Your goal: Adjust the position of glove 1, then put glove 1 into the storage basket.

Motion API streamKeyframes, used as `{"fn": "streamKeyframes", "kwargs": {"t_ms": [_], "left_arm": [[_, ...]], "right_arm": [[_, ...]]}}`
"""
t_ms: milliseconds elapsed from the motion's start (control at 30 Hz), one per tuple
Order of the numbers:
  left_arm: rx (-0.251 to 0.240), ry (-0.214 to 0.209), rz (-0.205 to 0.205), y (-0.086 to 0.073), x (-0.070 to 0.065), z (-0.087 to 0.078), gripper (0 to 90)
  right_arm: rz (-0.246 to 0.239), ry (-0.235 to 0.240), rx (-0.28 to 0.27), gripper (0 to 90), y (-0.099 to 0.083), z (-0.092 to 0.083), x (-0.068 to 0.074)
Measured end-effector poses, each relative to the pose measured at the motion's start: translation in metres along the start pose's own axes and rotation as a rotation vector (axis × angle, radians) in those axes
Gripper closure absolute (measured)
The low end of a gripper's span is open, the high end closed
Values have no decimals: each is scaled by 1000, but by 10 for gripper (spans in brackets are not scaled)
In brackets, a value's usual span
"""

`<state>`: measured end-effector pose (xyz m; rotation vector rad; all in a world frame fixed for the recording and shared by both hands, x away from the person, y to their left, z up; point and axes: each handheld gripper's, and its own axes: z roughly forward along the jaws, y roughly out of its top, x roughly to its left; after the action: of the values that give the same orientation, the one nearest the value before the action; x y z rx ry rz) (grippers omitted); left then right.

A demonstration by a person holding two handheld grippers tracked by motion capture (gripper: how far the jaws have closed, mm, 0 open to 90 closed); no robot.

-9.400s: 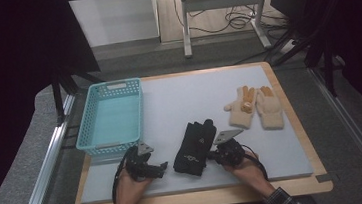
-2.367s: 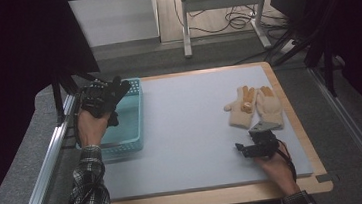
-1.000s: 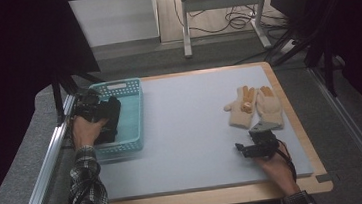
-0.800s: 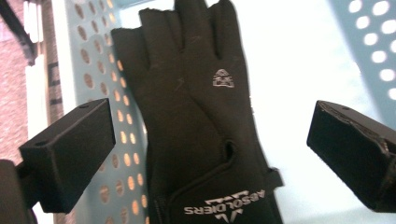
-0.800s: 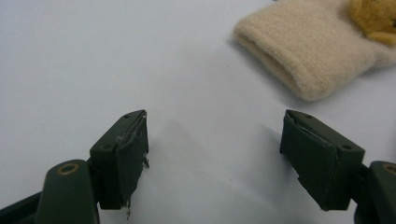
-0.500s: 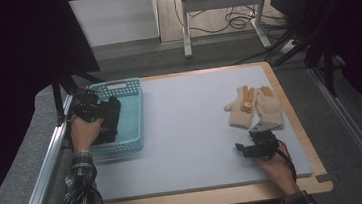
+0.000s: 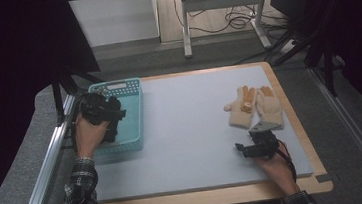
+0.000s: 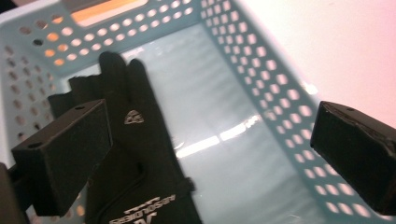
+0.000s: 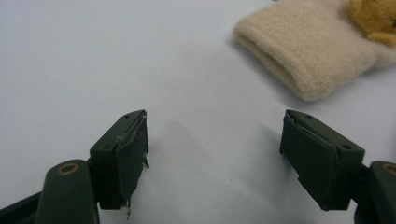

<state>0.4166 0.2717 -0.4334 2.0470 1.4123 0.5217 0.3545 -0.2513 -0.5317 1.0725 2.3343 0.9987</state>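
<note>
Nearest me, my right gripper rests low on the grey table close to its front wooden edge, jaws spread wide with nothing between them; in the right gripper view I have bare surface ahead of both jaws. Just beyond it lie the cream gloves, side by side, cuffs toward me, near the table's right edge and not touching my jaws. The middle of the table gives me plenty of open room. At the far left, my left gripper hangs over the teal basket, jaws wide apart, gripping nothing. In the left gripper view the black glove lies flat on the basket's floor along the left wall, fingers pointing to the far wall
</note>
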Motion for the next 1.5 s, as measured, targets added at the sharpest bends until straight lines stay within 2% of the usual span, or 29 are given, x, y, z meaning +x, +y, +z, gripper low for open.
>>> {"fn": "streamKeyframes", "kwargs": {"t_ms": [200,333,600,833,1033,1267,1500], "left_arm": [[-34,-45,31,2,-19,-5,0],[-54,-69,75,3,-39,-8,0],[-90,-105,148,3,-71,-10,0],[-135,-156,192,-3,-99,-12,0],[-144,-188,245,-13,-124,-10,0],[-169,-238,260,-27,-145,-3,0],[-181,-288,264,-40,-160,6,0]], "right_arm": [[0,0,0,232,0,0,0],[0,0,0,231,0,0,0],[0,0,0,231,0,0,0],[0,0,0,231,0,0,0],[1,0,0,232,0,0,0],[0,-1,0,231,0,0,0],[0,0,-1,231,0,0,0]]}}
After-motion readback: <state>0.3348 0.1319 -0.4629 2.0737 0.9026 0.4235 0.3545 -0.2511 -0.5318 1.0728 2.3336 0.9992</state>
